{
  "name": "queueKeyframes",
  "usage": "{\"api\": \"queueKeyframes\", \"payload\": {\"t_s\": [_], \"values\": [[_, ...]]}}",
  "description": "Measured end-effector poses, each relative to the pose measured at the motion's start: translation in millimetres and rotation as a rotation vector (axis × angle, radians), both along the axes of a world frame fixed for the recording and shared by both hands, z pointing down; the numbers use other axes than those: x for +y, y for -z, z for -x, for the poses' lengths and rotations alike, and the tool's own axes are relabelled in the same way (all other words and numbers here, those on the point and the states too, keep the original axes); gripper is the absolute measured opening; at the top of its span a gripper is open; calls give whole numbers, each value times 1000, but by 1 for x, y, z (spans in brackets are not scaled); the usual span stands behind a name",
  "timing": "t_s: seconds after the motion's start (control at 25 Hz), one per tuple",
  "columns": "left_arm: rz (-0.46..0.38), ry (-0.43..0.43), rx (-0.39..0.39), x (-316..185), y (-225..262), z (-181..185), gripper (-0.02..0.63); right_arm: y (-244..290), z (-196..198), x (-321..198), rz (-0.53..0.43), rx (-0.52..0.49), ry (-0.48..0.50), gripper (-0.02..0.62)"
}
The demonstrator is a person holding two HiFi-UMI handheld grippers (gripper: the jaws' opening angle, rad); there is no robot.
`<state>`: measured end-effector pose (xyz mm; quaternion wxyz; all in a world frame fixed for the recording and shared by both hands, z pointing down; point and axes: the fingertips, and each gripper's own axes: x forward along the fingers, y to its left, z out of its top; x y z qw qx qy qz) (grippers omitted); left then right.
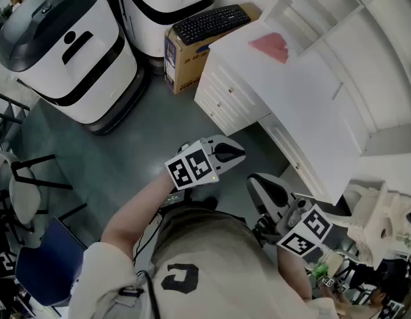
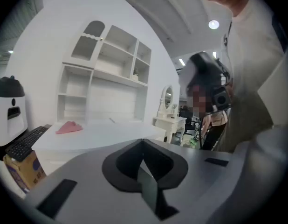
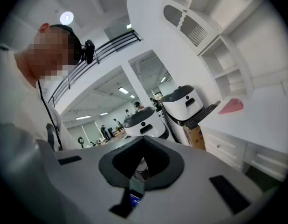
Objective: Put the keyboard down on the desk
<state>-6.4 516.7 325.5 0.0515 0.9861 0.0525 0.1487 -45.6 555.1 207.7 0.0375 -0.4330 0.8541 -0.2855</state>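
Black and flat, the keyboard [image 1: 211, 23] is lying on top of a brown cardboard box [image 1: 184, 65]. The box is standing on the grey floor [image 1: 159, 125] at the far side, just beside the left end of the white table [image 1: 312, 105]. The keyboard is not lying on the table. Its right end is reaching toward the table corner, and I cannot tell if it is touching there.

A pink cloth [image 1: 271, 46] is resting on the table top, to the right of the keyboard. White shelves [image 1: 325, 5] are rising along the far side of the table. A big white machine [image 1: 66, 42] with a dark top is standing on the floor to the left of the box, and a second white machine [image 1: 162, 2] is standing just behind the box.

You are holding both claws near your body, well apart from the keyboard. Your left claw [image 1: 233, 153] is pointing toward the table, with its jaws fully together and nothing between them. Your right claw [image 1: 262, 185] is hanging to the right of it, near the near edge of the table. Its jaws are also pressed together and are gripping nothing. The marker cube on each claw is facing up toward your head.
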Motion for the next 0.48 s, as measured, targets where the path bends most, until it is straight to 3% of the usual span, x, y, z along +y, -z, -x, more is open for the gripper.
{"api": "queueKeyframes", "payload": {"t_s": [0.12,0.2,0.32,0.48], "values": [[1,0,24,10,1,7,14,-12,-4,-4,-21,152,-2,23],[-18,44,-14,-6,-16,14,14,-20,-4,-6,-26,219,4,24],[-79,82,-115,-29,-38,25,14,-28,0,-11,-24,258,0,24],[-111,110,-100,-28,-17,46,14,-25,8,-22,-66,263,-6,25]]}}
